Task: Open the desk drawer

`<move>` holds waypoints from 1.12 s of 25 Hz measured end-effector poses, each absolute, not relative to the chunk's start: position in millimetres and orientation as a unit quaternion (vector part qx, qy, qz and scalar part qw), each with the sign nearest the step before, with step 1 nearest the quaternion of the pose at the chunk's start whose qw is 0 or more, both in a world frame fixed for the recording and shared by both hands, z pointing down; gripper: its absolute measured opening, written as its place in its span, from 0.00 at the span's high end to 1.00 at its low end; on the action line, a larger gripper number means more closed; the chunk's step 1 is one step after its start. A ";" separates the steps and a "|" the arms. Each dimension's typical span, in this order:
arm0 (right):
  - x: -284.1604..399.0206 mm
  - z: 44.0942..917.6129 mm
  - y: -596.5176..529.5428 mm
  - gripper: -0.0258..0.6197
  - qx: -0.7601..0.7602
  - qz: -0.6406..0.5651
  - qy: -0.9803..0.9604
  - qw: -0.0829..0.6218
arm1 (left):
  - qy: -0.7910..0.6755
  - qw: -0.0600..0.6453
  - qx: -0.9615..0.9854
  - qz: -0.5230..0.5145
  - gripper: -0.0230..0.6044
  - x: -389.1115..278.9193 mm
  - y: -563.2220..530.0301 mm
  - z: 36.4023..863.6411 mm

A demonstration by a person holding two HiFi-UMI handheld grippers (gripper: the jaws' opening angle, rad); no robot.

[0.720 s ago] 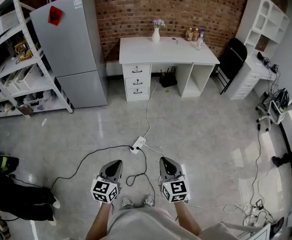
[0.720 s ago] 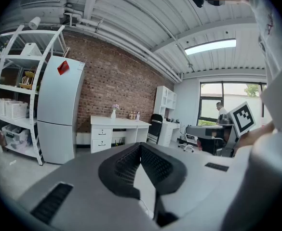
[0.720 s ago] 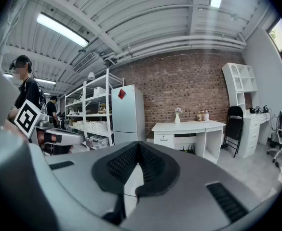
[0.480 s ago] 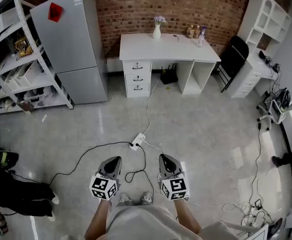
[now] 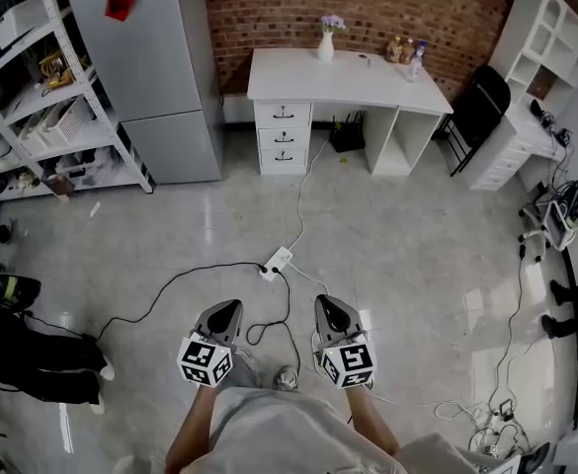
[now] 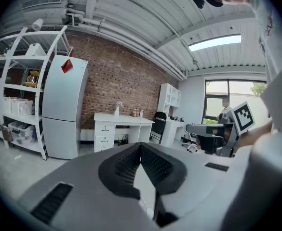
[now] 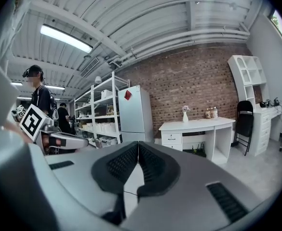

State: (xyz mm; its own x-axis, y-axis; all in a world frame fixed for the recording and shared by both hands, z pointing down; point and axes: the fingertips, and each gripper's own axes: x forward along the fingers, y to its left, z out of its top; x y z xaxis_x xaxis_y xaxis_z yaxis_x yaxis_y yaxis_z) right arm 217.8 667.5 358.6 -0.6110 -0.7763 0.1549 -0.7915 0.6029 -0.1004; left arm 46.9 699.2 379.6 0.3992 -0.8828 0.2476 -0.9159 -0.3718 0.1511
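We find the left gripper (image 5: 229, 309) and right gripper (image 5: 326, 304) both closed, holding nothing. The desk (image 5: 348, 75) stands well apart at twelve o'clock, its drawers (image 5: 284, 138) shut. A power strip (image 5: 275, 261) and cable (image 5: 185, 292) cross the open floor (image 5: 407, 245) between, with the fridge (image 5: 150, 67) at eleven o'clock.

Head view steeply down, gripper views level, sharing far desk (image 5: 343, 77)
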 end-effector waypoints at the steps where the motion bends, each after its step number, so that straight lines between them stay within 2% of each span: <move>1: 217.9 360.7 667.1 0.93 0.438 0.081 -0.894 0.048 | -0.545 0.135 0.825 0.063 0.94 48.0 699.1 382.4; 10: 218.0 364.6 630.4 0.93 0.442 0.080 -0.892 0.052 | -0.536 0.137 0.831 0.052 0.94 50.0 652.2 382.9; 19: 201.8 369.0 554.4 0.93 0.457 0.080 -0.883 0.065 | -0.503 0.139 0.852 0.049 0.94 45.9 557.2 387.5; 28: 139.0 349.8 422.3 0.93 0.467 0.078 -0.878 0.075 | -0.486 0.151 0.860 0.046 0.94 -10.0 426.0 378.4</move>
